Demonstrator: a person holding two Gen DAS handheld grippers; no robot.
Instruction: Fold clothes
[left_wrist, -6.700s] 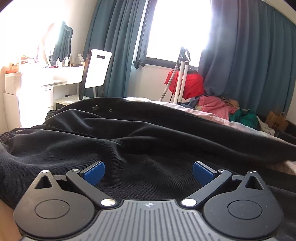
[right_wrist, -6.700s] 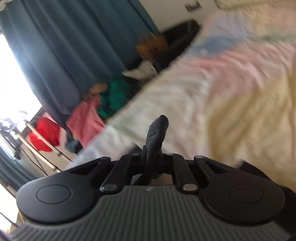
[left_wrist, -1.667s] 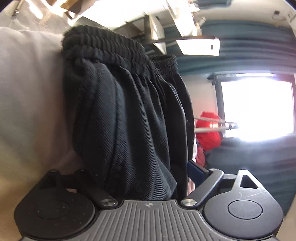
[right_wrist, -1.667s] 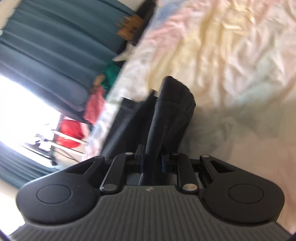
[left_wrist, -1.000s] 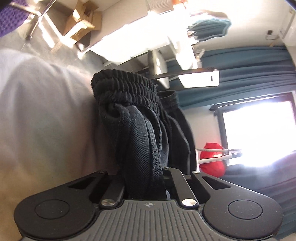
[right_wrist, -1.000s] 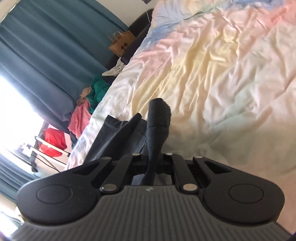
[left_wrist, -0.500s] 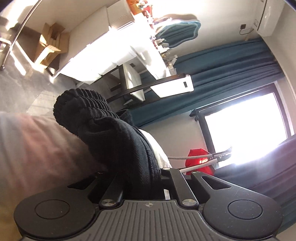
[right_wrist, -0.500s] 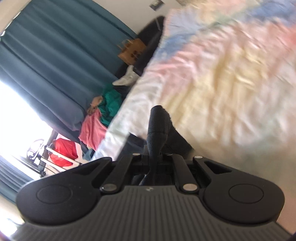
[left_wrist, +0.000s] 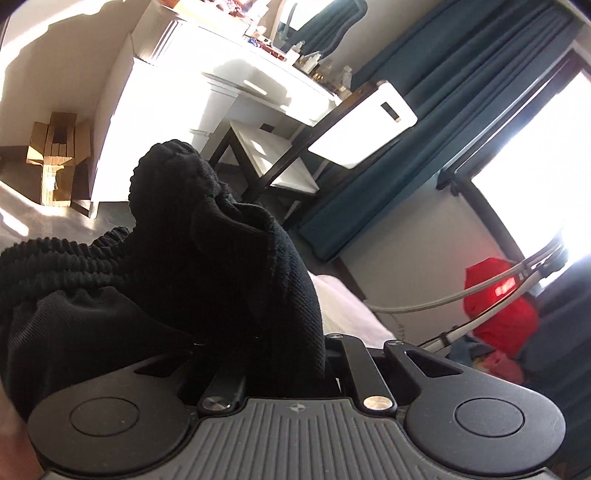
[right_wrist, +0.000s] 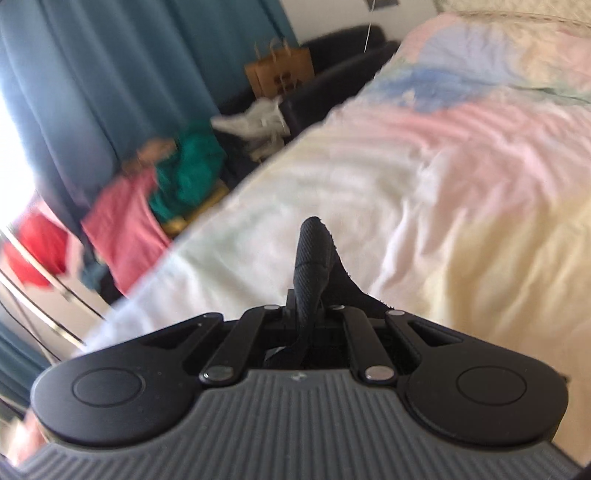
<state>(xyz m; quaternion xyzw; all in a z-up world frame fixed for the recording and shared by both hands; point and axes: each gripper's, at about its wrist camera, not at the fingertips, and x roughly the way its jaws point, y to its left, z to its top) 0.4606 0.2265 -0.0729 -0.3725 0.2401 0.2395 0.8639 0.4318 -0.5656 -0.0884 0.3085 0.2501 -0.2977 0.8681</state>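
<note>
Since last frame: we have swung the left gripper (left_wrist: 286, 354) upright, so the dressing table (left_wrist: 207, 85) now sits above its bunched cloth instead of tipped on its side; our right-wrist view has blurred and the bed (right_wrist: 443, 192) has levelled out.
Left gripper: our jaws are clamped on a thick wad of the black pants (left_wrist: 221, 266); the pads are buried in the fabric.
Right gripper: we hold the right gripper (right_wrist: 310, 314) closed on a thin fold of the same black cloth (right_wrist: 312, 254), which pokes up between the linkages.
Garment position: in the left view the ribbed elastic waistband (left_wrist: 62, 258) runs off to the left of the pinched wad, with the rest of the cloth hanging below it; the pinched peak rises in front of the dressing table.
Beyond the bed: in the right view a pastel sheet covers the bed, and just past its left edge lie a pink garment (right_wrist: 122, 229) and a green garment (right_wrist: 188, 173) against teal curtains (right_wrist: 122, 74).
Near the dressing table: a white-backed chair (left_wrist: 354, 125) stands to its right, a cardboard box (left_wrist: 55, 155) on the floor to its left, and a red item (left_wrist: 498, 306) further right under the bright window (left_wrist: 546, 158).
</note>
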